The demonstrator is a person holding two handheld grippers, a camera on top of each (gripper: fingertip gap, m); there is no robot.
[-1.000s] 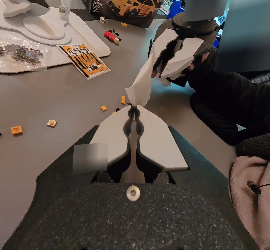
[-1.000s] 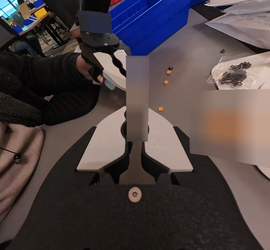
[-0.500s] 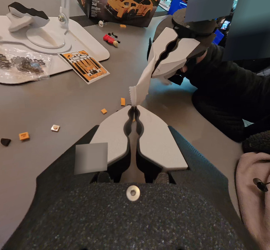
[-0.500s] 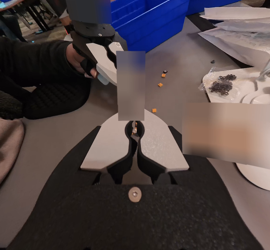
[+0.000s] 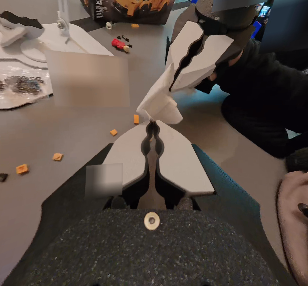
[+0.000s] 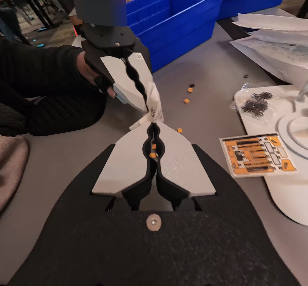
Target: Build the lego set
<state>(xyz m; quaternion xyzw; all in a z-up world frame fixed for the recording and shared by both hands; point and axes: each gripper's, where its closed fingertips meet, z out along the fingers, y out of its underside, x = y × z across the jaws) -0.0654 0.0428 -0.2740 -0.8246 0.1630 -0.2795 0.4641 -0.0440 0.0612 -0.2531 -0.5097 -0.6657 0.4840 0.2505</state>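
A white paper parts bag (image 5: 158, 101) hangs crumpled between my two grippers above the grey table (image 5: 83, 127). My left gripper (image 5: 153, 122) is shut on its lower corner. My right gripper (image 5: 173, 84) is shut on its upper end, facing the left one. In the right wrist view my right gripper (image 6: 153, 123) is shut on the bag (image 6: 155, 109), and the left gripper (image 6: 146, 107) pinches it from above left. Small orange pieces (image 5: 113, 132) lie loose on the table under the bag; some show through the right gripper's gap (image 6: 153, 155).
The set's box (image 5: 131, 0) stands at the back, with a red minifigure (image 5: 119, 43) before it. A sticker sheet (image 6: 256, 155), a clear bag of black parts (image 6: 255, 102) and a white stand base (image 5: 55, 44) lie to one side. Blue bins (image 6: 175, 19) and more paper bags (image 6: 275, 44) are behind. Across from one pair of fingers to the other is roughly 5 cm.
The two grippers have come closer together and the bag between them has gone from stretched to crumpled. The right gripper's fingers have closed tighter.
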